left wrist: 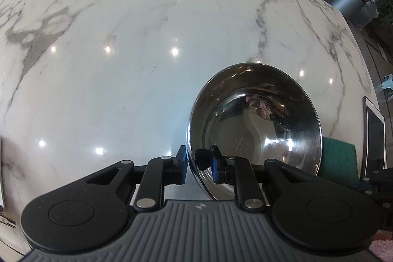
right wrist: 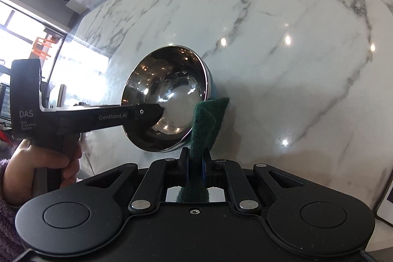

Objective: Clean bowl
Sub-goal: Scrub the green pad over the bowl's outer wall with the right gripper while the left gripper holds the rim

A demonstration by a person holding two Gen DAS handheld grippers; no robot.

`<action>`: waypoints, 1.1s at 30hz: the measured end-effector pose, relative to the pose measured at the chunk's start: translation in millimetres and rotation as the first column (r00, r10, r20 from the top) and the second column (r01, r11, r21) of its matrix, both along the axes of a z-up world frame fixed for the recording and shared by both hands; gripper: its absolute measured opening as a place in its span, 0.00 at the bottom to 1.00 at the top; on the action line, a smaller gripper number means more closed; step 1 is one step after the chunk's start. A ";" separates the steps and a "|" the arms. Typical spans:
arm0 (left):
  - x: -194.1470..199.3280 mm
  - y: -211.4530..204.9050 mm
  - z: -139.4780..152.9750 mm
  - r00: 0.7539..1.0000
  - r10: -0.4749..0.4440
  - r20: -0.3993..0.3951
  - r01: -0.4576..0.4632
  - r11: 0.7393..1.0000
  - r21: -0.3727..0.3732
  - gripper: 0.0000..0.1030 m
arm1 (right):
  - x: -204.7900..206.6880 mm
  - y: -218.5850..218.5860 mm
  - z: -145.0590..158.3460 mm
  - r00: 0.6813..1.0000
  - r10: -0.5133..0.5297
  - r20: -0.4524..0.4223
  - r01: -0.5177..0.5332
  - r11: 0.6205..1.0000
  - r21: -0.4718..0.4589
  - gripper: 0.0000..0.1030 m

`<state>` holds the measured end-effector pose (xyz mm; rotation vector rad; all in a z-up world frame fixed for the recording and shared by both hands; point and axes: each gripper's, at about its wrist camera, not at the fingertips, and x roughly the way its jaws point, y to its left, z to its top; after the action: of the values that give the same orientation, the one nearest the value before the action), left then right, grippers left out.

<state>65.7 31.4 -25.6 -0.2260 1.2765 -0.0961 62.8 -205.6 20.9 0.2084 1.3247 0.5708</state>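
Left wrist view had the left gripper [left wrist: 199, 163] pinching the rim of the steel bowl [left wrist: 255, 124], one finger outside the wall and one inside, the bowl tipped up on edge above the marble table [left wrist: 122, 65]. From the right wrist, the right gripper [right wrist: 195, 170] had its jaws pressed on a green scouring pad [right wrist: 207, 122], which touched the bowl's outer rim on its right side. A hand [right wrist: 39, 163] gripped the left tool's handle. A tablet [left wrist: 374, 136] lay near the table's edge.

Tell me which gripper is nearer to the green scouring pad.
Right. The right gripper is shut on the green scouring pad; the left gripper clamps the steel bowl rim beside it.
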 end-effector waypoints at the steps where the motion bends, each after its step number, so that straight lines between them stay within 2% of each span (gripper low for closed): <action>1: -0.8 0.3 -0.2 1.000 0.003 -0.001 -0.003 1.000 -0.004 0.17 | 2.3 -0.4 0.9 1.000 -0.004 0.007 0.004 1.000 -0.006 0.08; 11: -6.5 1.6 -1.5 1.000 0.029 -0.010 -0.030 0.999 -0.037 0.16 | 21.3 -7.2 4.5 0.998 -0.053 0.031 0.053 0.999 -0.008 0.08; 25: -11.8 1.3 -3.3 0.998 0.058 -0.007 -0.058 0.997 -0.049 0.16 | -1.2 0.1 -4.5 0.999 -0.034 -0.029 0.034 0.999 0.029 0.08; 33: -16.4 -1.8 -2.8 0.999 0.051 -0.009 -0.052 0.998 -0.046 0.19 | 9.1 -1.6 -4.0 0.997 -0.070 -0.016 0.070 0.997 0.031 0.08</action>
<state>49.3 29.6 -28.4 -0.2991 1.2760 -0.0807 71.9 -207.1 16.9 0.2842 1.3179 0.5321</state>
